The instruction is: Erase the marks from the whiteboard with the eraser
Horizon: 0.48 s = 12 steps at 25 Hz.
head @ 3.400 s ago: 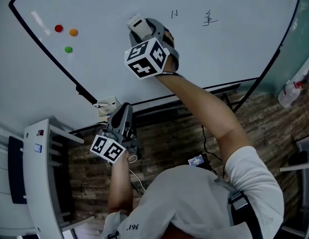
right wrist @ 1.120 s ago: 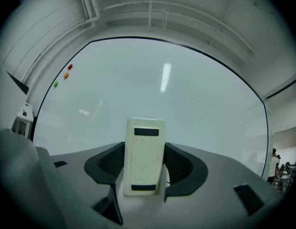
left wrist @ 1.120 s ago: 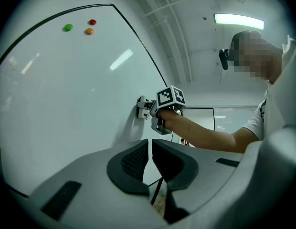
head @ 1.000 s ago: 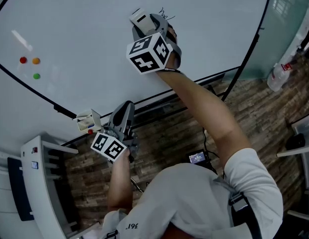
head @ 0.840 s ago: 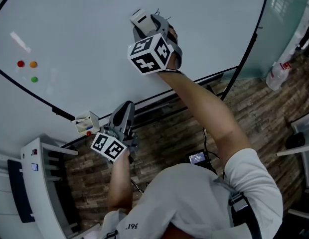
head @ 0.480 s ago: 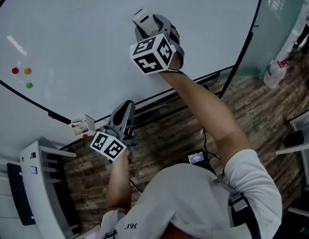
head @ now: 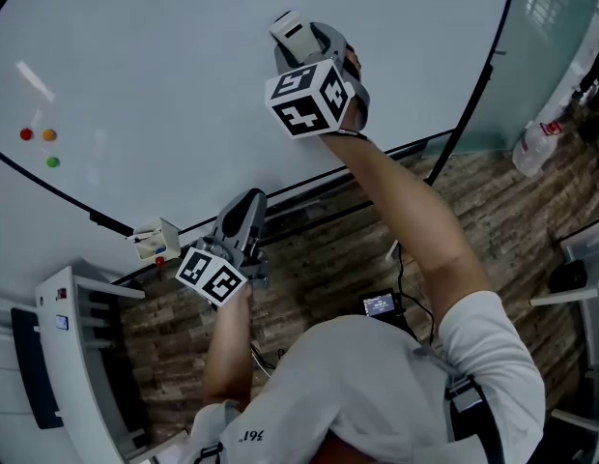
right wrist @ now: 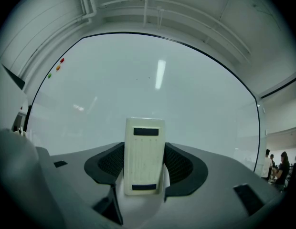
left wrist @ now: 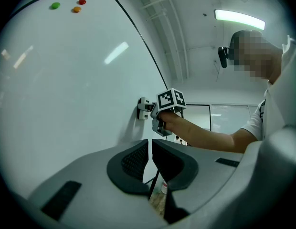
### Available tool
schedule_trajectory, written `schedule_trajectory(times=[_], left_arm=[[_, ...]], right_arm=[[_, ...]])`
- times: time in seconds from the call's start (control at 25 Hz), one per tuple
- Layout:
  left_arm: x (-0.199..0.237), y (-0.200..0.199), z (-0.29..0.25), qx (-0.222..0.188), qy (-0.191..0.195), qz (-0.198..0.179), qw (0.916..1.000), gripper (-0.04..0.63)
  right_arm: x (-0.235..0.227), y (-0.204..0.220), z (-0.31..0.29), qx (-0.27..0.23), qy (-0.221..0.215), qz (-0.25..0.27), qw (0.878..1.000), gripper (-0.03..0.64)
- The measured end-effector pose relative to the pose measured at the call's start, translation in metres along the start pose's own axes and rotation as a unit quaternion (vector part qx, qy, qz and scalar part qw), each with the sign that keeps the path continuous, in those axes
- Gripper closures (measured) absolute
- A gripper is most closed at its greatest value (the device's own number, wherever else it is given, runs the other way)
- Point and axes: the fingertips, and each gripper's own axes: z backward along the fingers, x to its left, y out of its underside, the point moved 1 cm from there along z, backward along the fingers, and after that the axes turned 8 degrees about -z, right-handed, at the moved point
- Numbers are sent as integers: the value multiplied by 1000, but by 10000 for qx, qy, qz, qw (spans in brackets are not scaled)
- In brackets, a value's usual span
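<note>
A large whiteboard (head: 164, 75) fills the top of the head view, and I see no written marks on it in any view. My right gripper (head: 298, 37) is raised against the board, shut on a white eraser (right wrist: 144, 155) that stands upright between its jaws; the eraser (head: 292, 33) presses on the board surface. My left gripper (head: 240, 222) hangs low by the board's bottom edge, its jaws closed together with nothing between them (left wrist: 150, 159). The left gripper view shows the right gripper (left wrist: 144, 109) and eraser against the board.
Three small magnets, red (head: 26, 134), orange (head: 49, 135) and green (head: 52, 161), sit at the board's left. A small marker box (head: 153, 242) hangs at the lower frame. A white chair or cart (head: 77, 356) stands left; a spray bottle (head: 533, 145) is at right. People stand far right (right wrist: 277, 168).
The written marks seen 3.4 s ago are gone from view. The right gripper with the eraser has shifted a little right and up along the board; the left gripper has barely moved.
</note>
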Motion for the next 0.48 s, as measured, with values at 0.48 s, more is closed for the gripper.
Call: schedule_trajectory(times=[0.48], left_arm=[[-10,10,-30,17,95,53,9999,575]], right_arm=[[-45,14,-3,74,154,61,9998,345]])
